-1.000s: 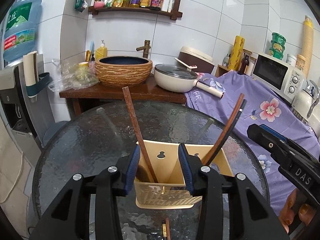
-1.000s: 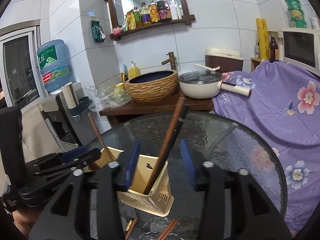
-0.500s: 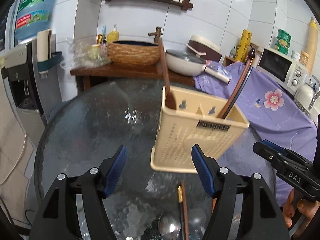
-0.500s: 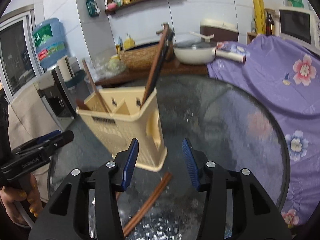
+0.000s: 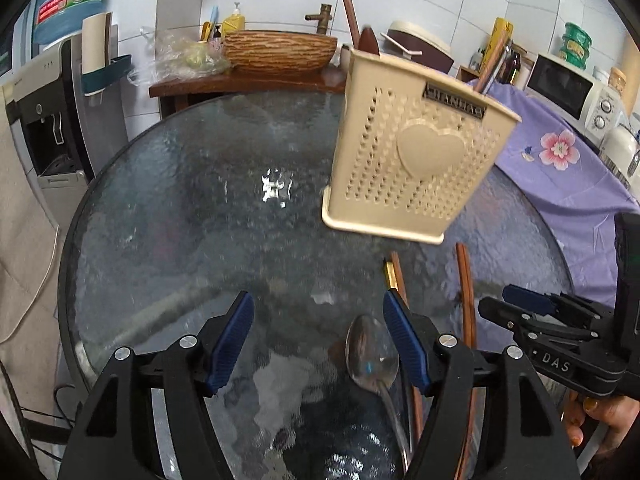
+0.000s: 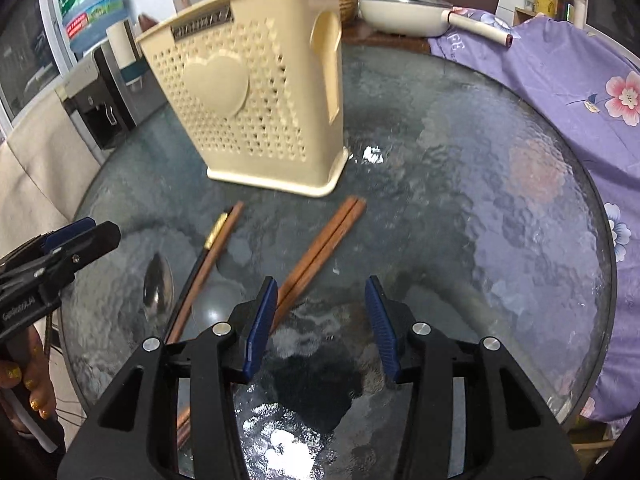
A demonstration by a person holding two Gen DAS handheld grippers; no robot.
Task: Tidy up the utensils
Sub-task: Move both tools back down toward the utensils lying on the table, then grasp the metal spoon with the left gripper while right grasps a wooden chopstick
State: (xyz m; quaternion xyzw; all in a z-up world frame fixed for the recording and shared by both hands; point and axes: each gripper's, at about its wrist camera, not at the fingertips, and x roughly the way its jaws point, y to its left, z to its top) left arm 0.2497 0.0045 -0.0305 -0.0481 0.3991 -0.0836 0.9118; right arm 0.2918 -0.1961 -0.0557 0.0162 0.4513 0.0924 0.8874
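On the glass table [image 6: 500,168] the cream utensil holder [image 6: 256,120] stands beyond both grippers. The brown chopsticks [image 6: 320,252] lie diagonally, near end at the right gripper [image 6: 322,320], likely nearest. The spoon [image 5: 372,354] lies lengthwise inside the left gripper [image 5: 318,346]. Both are wide apart, empty.

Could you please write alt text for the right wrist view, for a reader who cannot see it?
The open right gripper hovers over a round glass table, holding nothing. Ahead stands a cream utensil holder; before it lie a pair of brown chopsticks, a gold-banded chopstick pair and a metal spoon. The left gripper enters at left.
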